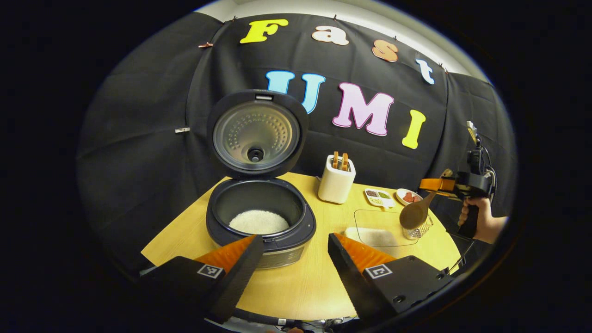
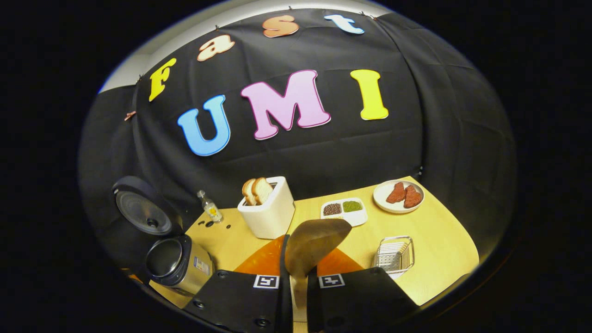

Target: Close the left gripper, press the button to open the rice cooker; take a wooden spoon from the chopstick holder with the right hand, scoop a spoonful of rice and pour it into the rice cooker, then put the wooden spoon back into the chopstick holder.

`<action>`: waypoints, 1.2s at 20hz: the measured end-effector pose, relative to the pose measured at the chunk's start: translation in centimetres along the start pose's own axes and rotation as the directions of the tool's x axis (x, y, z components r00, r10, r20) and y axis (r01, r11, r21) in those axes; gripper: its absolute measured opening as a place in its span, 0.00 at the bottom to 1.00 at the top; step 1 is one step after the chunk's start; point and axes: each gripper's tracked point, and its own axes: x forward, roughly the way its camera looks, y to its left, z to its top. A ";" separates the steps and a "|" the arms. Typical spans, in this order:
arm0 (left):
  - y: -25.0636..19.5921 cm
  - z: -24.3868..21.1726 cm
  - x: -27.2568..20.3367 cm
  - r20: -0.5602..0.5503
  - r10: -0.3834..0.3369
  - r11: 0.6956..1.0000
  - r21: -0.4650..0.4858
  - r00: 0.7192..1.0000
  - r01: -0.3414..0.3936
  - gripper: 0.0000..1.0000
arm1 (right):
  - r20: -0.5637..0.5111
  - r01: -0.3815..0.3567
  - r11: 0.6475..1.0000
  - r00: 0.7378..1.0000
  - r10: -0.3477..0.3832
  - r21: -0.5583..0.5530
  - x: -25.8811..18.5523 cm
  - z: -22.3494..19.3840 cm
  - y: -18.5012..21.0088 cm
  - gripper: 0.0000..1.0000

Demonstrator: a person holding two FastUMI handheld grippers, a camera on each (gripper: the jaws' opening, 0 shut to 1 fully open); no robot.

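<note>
The rice cooker (image 1: 259,231) stands open on the table, its lid (image 1: 256,134) upright and white rice in the pot. My left gripper (image 1: 292,240) is open just in front of the cooker, holding nothing. At the right, a hand (image 1: 481,222) holds my right gripper (image 1: 432,186), which is shut on the handle of the wooden spoon (image 1: 416,212); the spoon's bowl hangs just above the wire chopstick holder (image 1: 418,229). In the right gripper view the spoon (image 2: 314,245) rises from between the closed fingers of my right gripper (image 2: 298,277), with no rice showing on it. The holder (image 2: 394,255) is to its right, the cooker (image 2: 178,261) far left.
A white toaster (image 1: 336,180) with bread stands behind the cooker. A clear container of rice (image 1: 374,231) lies beside the holder. A divided dish (image 2: 344,210), a plate of red pieces (image 2: 398,195) and a small bottle (image 2: 210,208) sit near the wooden table's (image 1: 300,286) back edge.
</note>
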 end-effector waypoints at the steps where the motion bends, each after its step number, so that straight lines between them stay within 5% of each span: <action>1: 0.4 -0.3 0.0 -0.008 0.000 1.000 0.004 1.000 0.000 0.95 | -0.017 0.008 1.000 1.000 -0.009 -0.023 0.5 -1.3 0.1 0.16; 5: 1.8 -1.0 0.3 -0.038 0.005 1.000 0.003 0.999 -0.005 0.96 | -0.078 0.047 0.993 0.995 -0.056 -0.109 2.2 -6.2 -0.3 0.16; 11: 5.1 0.1 1.0 -0.034 0.056 0.998 -0.023 0.998 -0.057 0.96 | -0.075 0.079 0.993 0.994 -0.086 -0.084 2.4 -9.1 0.4 0.17; 18: 6.2 0.0 0.5 -0.031 0.074 0.996 -0.053 0.997 -0.075 0.96 | -0.159 0.101 0.977 0.985 -0.071 0.186 2.4 -11.5 2.8 0.17; 24: 6.3 -0.2 0.0 -0.027 0.078 0.995 -0.059 0.997 -0.080 0.96 | -0.217 0.138 0.872 0.975 -0.037 0.470 3.2 -11.8 3.5 0.17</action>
